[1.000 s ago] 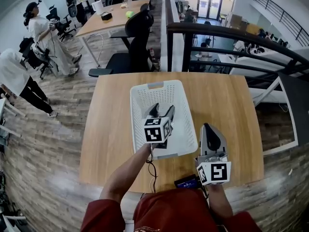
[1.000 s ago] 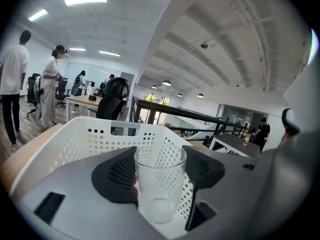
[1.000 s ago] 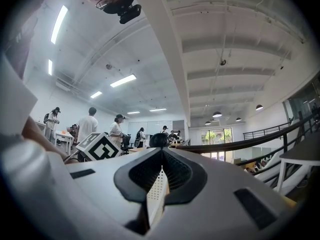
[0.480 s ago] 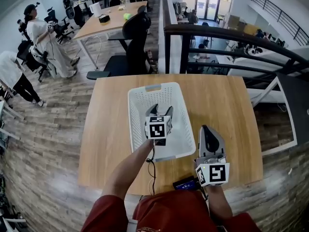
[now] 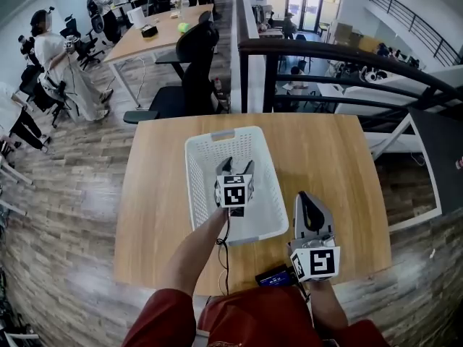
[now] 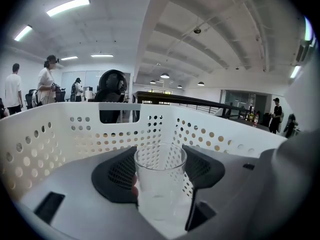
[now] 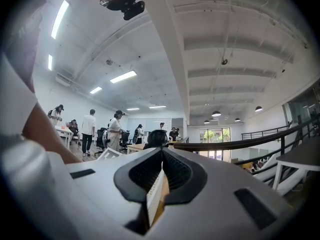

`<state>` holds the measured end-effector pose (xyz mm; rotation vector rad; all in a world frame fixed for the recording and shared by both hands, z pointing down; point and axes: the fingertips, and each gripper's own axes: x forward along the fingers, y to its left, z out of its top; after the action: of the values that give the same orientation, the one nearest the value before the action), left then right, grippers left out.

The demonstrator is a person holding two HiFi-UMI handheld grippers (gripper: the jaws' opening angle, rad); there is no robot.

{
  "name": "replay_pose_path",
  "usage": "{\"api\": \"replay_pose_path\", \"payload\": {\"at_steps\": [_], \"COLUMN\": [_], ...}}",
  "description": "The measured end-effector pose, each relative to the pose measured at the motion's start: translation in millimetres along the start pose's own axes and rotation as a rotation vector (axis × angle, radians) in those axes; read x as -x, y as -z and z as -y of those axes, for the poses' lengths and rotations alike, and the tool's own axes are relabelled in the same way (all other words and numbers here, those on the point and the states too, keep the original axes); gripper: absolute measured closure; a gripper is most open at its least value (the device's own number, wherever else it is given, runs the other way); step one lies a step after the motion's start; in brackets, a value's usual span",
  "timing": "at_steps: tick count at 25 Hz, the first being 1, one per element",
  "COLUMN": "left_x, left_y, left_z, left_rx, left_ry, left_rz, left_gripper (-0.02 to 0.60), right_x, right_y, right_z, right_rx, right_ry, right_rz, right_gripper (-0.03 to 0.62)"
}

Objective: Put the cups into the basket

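Clear cup (image 6: pixel 159 189) inside the white basket (image 6: pixel 45 139): we set it down gently from here.
Our left gripper (image 5: pixel 237 165) has its jaws clamped on the cup's sides, holding it upright with basket walls all round it. Whether its base touches the basket floor, we can't tell. So we'd sink slowly, keep it vertical, open wide only once it rests, then lift straight up so neither pad tips it. Our right gripper (image 5: pixel 309 207), jaws closed on nothing, hangs over the worktop (image 5: pixel 155 208) just outside the basket's near right corner.
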<state>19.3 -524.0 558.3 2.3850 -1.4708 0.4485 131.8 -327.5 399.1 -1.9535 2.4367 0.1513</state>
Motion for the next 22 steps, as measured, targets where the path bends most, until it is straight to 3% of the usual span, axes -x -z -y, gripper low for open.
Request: {"api": "replay_pose_path", "payload": {"at_steps": [10, 22], "left_x": [-15.3, -28.2], "left_y": [15.1, 16.8], "left_z": [-9.4, -4.0], "left_rx": [0.043, 0.009], "left_ry": [0.003, 0.016], "left_rz": [0.006, 0.039], "left_gripper": [0.293, 0.293], "right_x": [7.3, 7.0], "right_y": [1.8, 4.1], "right_z": [9.2, 11.6], "right_rx": [0.016, 0.024], "right_ry": [0.019, 0.032], "right_rz": [-0.016, -0.028], "right_gripper": [0.582, 0.582]}}
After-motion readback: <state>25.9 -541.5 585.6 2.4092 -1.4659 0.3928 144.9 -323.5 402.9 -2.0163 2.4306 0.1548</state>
